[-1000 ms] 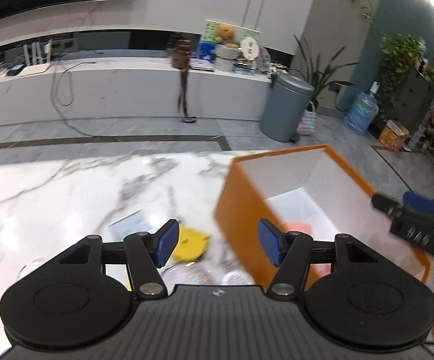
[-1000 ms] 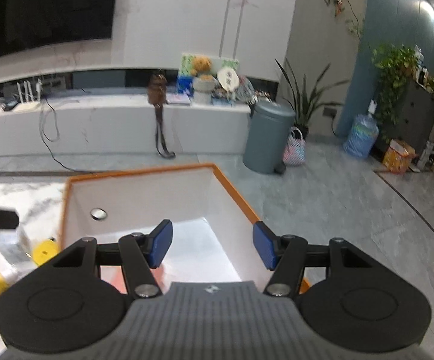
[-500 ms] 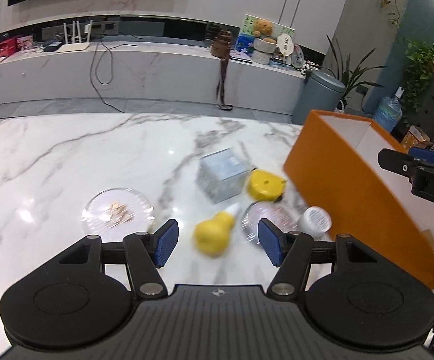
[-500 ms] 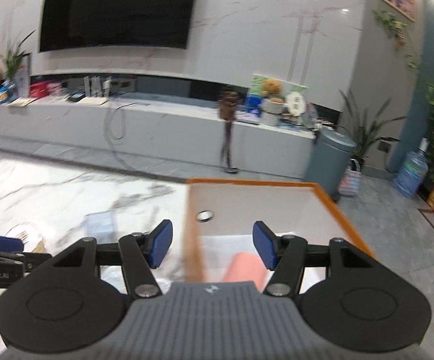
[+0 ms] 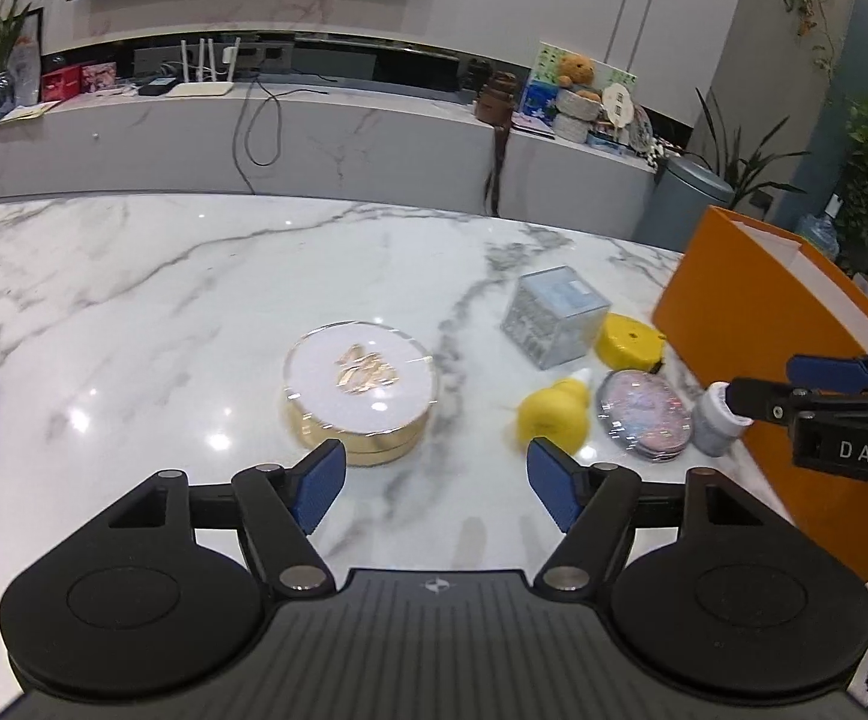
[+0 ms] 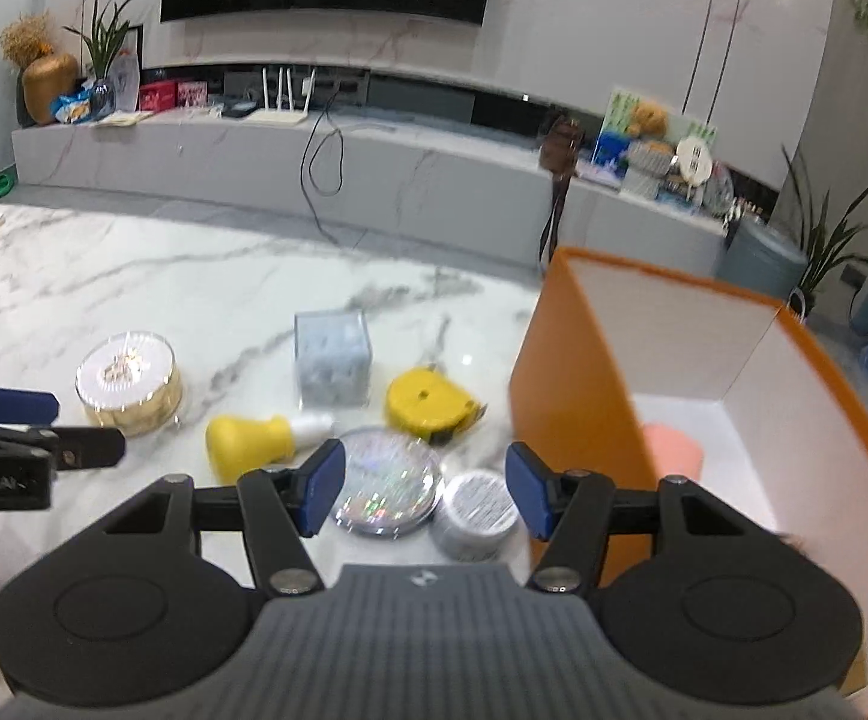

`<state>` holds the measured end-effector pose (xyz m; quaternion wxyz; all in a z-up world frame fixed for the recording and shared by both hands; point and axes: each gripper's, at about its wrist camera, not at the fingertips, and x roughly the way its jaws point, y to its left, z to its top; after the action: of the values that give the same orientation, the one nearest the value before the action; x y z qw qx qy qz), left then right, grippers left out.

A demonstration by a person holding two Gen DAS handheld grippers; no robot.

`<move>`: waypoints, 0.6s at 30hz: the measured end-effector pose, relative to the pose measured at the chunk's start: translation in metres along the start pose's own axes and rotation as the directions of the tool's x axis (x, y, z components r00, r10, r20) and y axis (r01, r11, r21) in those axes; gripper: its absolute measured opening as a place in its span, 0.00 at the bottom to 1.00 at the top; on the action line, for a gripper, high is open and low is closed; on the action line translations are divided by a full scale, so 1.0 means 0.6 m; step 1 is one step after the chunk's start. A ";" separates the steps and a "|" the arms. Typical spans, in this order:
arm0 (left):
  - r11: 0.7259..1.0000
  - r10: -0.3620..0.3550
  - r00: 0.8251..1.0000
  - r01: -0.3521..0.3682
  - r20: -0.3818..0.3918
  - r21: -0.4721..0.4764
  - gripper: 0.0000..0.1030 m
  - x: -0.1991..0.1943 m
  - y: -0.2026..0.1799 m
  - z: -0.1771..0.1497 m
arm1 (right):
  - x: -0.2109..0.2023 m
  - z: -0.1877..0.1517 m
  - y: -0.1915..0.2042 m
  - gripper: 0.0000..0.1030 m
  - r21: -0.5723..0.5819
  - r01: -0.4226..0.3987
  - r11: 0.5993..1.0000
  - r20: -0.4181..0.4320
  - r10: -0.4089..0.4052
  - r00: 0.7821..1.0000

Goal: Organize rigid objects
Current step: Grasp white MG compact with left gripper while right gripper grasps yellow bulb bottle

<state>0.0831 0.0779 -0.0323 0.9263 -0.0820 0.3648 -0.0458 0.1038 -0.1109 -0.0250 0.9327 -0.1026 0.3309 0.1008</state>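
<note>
Risk entry: left gripper (image 5: 431, 483), empty, jaws opening toward round gold tin (image 5: 359, 396); right gripper (image 6: 425, 489) parted, empty; a glancing contact could skid the tin across the glossy counter (image 5: 134, 300).

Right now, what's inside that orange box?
Inside the orange box, one pink object lies on the white floor near the left wall. The near corner is covered by the right gripper, so anything there cannot be seen.

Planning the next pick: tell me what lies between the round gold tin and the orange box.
In the right wrist view, between the round gold tin and orange box lie a yellow bulb-shaped bottle, clear cube and yellow tape measure.
</note>
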 end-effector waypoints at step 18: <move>0.999 0.035 0.999 -0.035 -0.022 -0.003 0.86 0.074 0.062 0.014 | 0.033 -0.008 0.081 0.58 -0.026 -0.115 0.993 0.009 0.115 0.993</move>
<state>0.1222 0.1091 -0.0630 0.9228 -0.0767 0.3763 -0.0296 0.1034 -0.0633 -0.0475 0.9256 -0.0946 0.3302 0.1593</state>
